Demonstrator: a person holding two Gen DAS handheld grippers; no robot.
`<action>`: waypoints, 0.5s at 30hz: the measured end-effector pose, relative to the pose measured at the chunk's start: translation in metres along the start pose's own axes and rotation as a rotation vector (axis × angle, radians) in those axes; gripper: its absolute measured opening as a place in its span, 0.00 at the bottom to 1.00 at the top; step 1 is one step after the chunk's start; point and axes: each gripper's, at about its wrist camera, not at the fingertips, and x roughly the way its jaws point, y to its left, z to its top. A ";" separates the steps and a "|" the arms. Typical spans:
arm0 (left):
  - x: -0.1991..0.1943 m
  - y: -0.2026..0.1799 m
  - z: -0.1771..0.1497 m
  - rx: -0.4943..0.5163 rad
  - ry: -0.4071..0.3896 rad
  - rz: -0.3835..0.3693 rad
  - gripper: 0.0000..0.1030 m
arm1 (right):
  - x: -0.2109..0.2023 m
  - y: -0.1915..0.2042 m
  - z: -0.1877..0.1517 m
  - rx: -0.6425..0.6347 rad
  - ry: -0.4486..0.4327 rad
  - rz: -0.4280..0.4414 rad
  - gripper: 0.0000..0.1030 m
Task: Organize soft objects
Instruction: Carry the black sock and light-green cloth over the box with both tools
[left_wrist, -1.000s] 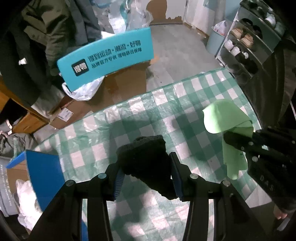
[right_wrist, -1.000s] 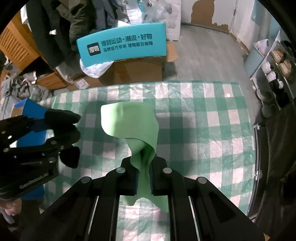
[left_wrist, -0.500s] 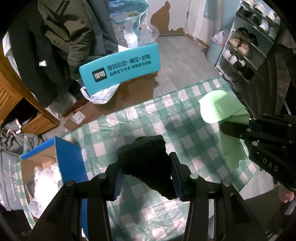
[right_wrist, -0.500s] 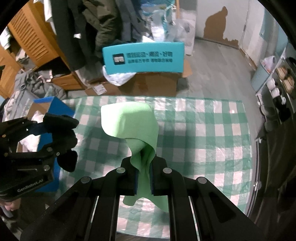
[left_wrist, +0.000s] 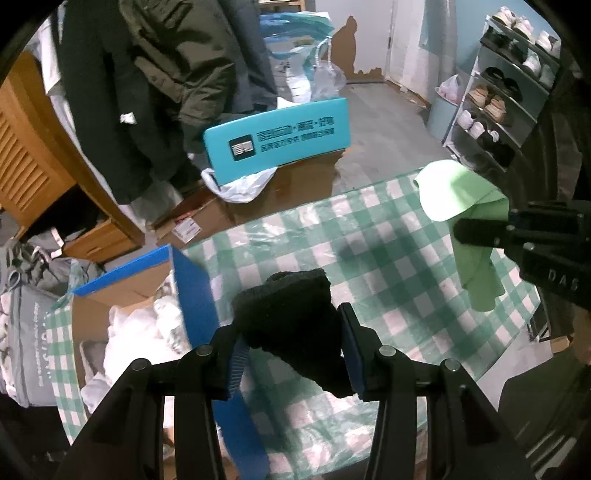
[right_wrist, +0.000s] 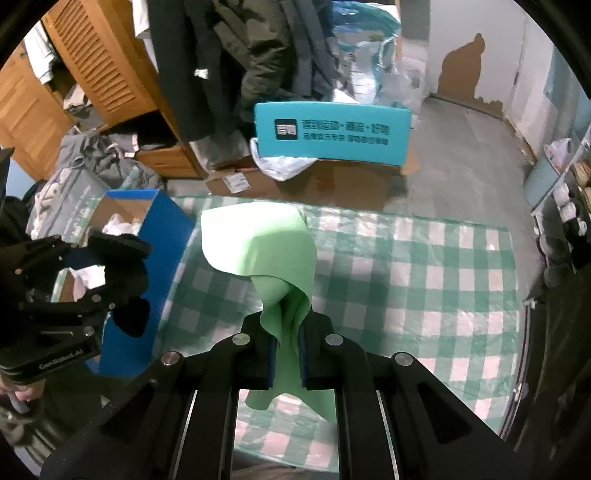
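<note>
My left gripper (left_wrist: 291, 350) is shut on a black knitted cloth (left_wrist: 291, 317) and holds it in the air above the green-checked table (left_wrist: 369, 258), just right of a blue cardboard box (left_wrist: 192, 291) filled with white soft items. My right gripper (right_wrist: 287, 347) is shut on a light green cloth (right_wrist: 262, 243) that drapes up and over its fingers. The green cloth also shows at the right of the left wrist view (left_wrist: 458, 192). The left gripper with the black cloth (right_wrist: 131, 317) shows at the left of the right wrist view, beside the blue box (right_wrist: 162, 229).
A teal sign (right_wrist: 332, 133) stands on cardboard boxes (right_wrist: 332, 181) on the floor beyond the table. Dark coats (left_wrist: 166, 66) hang at the back left by a wooden cabinet (right_wrist: 92, 74). A shoe rack (left_wrist: 506, 92) stands at the right. A grey bag (left_wrist: 26, 325) lies left of the box.
Both grippers have risen and pulled back from the table with their cloths still held. The blue box of white items has come into view at the left.
</note>
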 end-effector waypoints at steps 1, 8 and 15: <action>0.000 0.003 -0.002 -0.003 0.001 0.001 0.45 | 0.001 0.003 0.001 -0.002 0.000 0.005 0.08; -0.009 0.028 -0.018 -0.027 -0.008 0.010 0.45 | 0.005 0.033 0.007 -0.042 0.004 0.030 0.08; -0.018 0.051 -0.033 -0.049 -0.019 0.027 0.45 | 0.009 0.070 0.014 -0.106 -0.002 0.080 0.08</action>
